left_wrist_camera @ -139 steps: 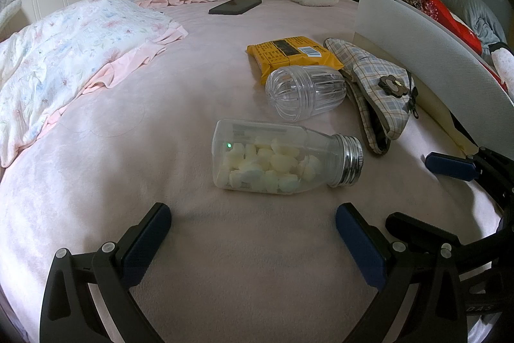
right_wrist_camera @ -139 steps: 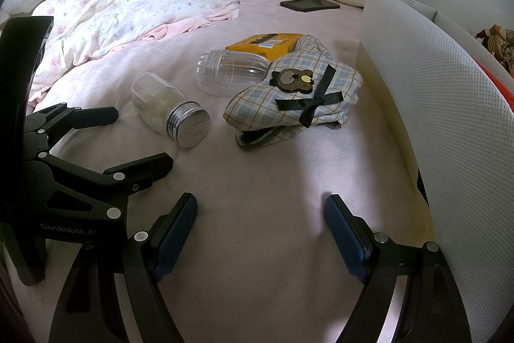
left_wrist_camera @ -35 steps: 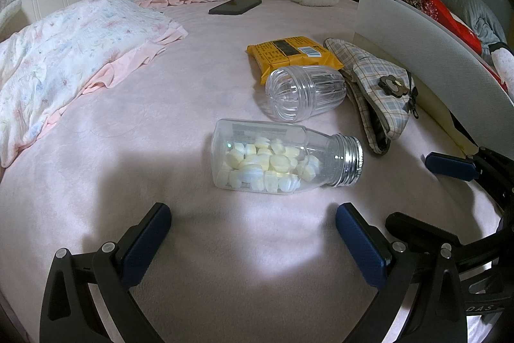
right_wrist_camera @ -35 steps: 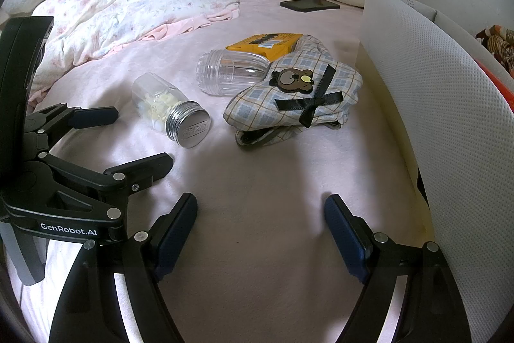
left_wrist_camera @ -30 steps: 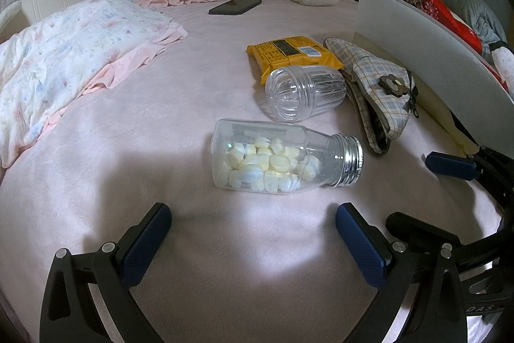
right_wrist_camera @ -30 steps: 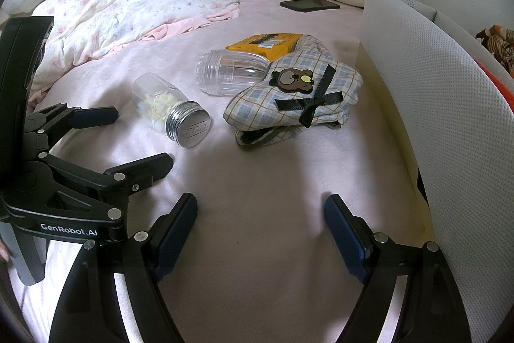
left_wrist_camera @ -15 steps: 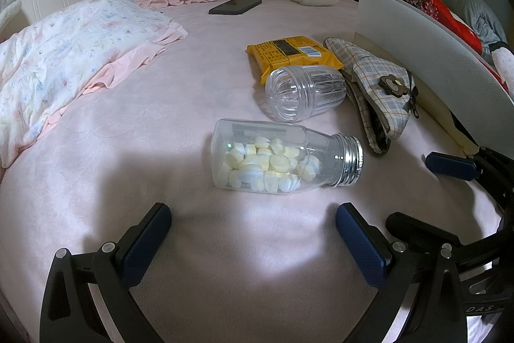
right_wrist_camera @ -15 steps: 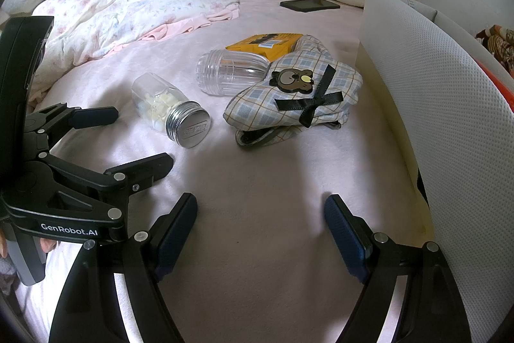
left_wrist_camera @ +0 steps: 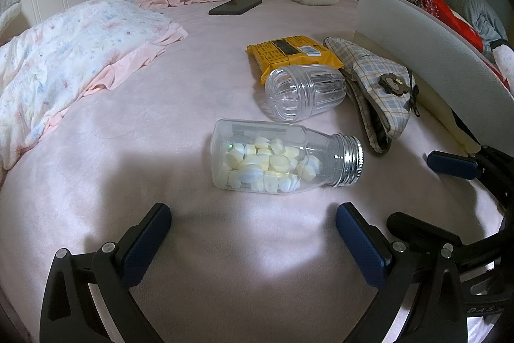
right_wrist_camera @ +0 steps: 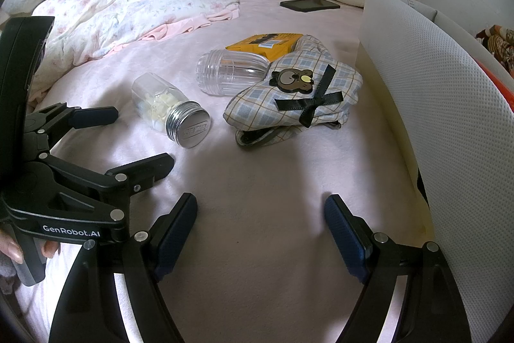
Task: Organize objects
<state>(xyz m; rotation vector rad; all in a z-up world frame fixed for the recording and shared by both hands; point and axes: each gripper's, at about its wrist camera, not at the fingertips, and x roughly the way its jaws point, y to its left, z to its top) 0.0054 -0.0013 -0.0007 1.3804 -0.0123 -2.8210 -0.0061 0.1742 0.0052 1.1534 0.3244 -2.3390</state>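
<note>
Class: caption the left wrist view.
Open left gripper faces a tablet bottle lying on the pink bed.

On the bed (left_wrist_camera: 160,130), the bottle (left_wrist_camera: 282,159) lies on its side just ahead of my left gripper (left_wrist_camera: 250,233). Behind it lies the jar (left_wrist_camera: 305,92), then the packet (left_wrist_camera: 289,52). The pouch (left_wrist_camera: 376,82) sits right of them, beside the board (left_wrist_camera: 417,44).

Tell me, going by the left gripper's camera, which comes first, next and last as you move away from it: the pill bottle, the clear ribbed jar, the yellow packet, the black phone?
From the left gripper:
1. Pill bottle, lying on its side straight ahead.
2. Clear ribbed jar, behind it, slightly right.
3. Yellow packet, just beyond the jar.
4. Black phone, far back near the blanket.
</note>
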